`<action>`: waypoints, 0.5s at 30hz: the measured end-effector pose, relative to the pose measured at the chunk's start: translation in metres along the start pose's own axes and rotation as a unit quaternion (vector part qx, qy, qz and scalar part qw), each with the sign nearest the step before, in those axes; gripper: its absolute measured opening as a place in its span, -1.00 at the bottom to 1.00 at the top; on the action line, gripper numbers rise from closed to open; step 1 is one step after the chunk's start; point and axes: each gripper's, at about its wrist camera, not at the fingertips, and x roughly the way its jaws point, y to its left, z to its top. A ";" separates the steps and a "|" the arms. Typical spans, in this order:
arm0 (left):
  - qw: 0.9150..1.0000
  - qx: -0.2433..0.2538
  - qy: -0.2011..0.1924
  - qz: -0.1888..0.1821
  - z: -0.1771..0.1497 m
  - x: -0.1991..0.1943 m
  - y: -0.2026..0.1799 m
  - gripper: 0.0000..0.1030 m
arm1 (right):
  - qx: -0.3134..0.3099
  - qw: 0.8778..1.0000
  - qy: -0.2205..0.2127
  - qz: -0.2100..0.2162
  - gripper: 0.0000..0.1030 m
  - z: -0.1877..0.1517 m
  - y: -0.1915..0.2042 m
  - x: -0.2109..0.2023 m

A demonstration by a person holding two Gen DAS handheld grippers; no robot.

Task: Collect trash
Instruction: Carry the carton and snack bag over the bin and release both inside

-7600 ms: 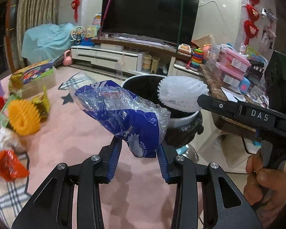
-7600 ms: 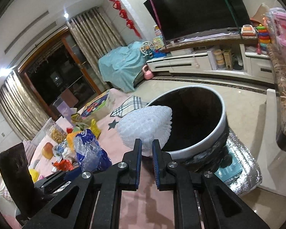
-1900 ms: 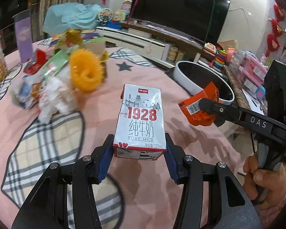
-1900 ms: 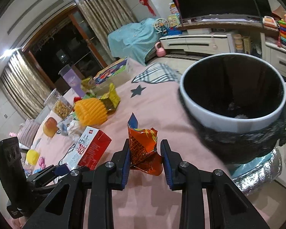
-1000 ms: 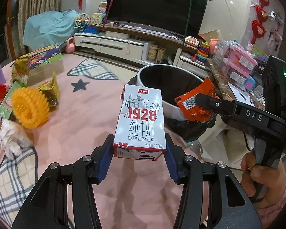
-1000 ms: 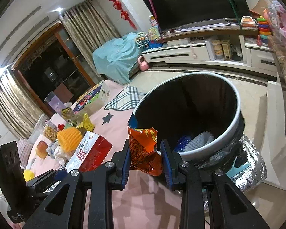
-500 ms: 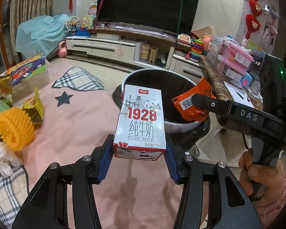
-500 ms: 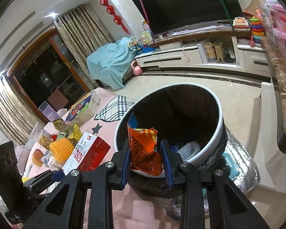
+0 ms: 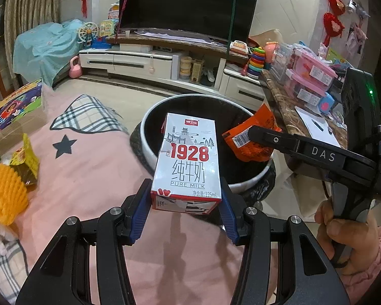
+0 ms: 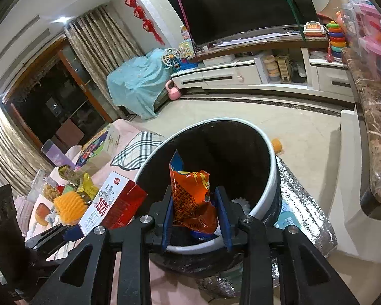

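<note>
Pink tablecloth [image 9: 94, 178] fills the near left of the left wrist view, with plaid patches and a dark star print.

Trash bin [image 9: 243, 181], round, white rim, black liner, sits just past the table's far right edge. In the right wrist view the bin [image 10: 271, 178] is straight ahead and below; white and blue bits are visible at the bottom, too small to identify.

Left gripper [image 9: 186, 212]: jaws set about carton-width apart, clamped on the lower sides of the milk carton [image 9: 189, 160]. Carton is white and red, printed "1928 PURE MILK", leaning slightly away, its far end over the bin's near rim. From the right wrist view the carton [image 10: 111, 204] is at the left, beside the bin rim.

Right gripper [image 10: 194, 217]: jaws narrow, pinching the orange snack wrapper [image 10: 190, 198]. Wrapper is crumpled, stands up between the pads, directly above the bin opening. In the left wrist view the wrapper [image 9: 251, 139] hangs over the right side of the bin, gripper arm marked "DAS", right hand [image 9: 348, 244] on the handle.

Left over on the table, left edge: yellow foam net [image 9: 5, 197], yellow wrapper [image 9: 25, 158], colourful box [image 9: 17, 109] further back.
</note>
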 end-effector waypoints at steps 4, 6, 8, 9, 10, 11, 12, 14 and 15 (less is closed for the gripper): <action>1.000 0.007 0.002 0.002 0.006 0.006 -0.004 -0.04 | 0.003 1.000 0.003 -0.005 -0.35 0.005 -0.005 0.003; 1.000 0.012 0.002 0.004 0.008 0.008 -0.006 -0.04 | 0.004 1.000 0.004 -0.005 -0.35 0.007 -0.006 0.005; 1.000 0.017 0.004 0.004 0.011 0.011 -0.009 -0.04 | 0.004 1.000 0.005 -0.007 -0.34 0.010 -0.007 0.007; 1.000 0.018 0.004 0.004 0.012 0.012 -0.009 -0.04 | 0.005 1.000 0.006 -0.007 -0.34 0.011 -0.008 0.008; 1.000 0.019 0.006 0.004 0.014 0.013 -0.009 -0.04 | 0.005 1.000 0.007 -0.007 -0.34 0.012 -0.008 0.009; 1.000 0.020 0.006 0.004 0.015 0.015 -0.009 -0.04 | 0.005 1.000 0.010 -0.007 -0.34 0.014 -0.008 0.011; 1.000 0.020 0.007 0.004 0.016 0.016 -0.009 -0.04 | 0.003 1.000 0.012 -0.007 -0.34 0.015 -0.008 0.012; 1.000 0.021 0.010 0.004 0.019 0.020 -0.009 -0.04 | -0.001 1.000 0.019 -0.007 -0.32 0.016 -0.007 0.015; 1.000 0.021 0.013 0.004 0.021 0.022 -0.009 -0.03 | -0.002 1.000 0.020 -0.009 -0.32 0.017 -0.007 0.016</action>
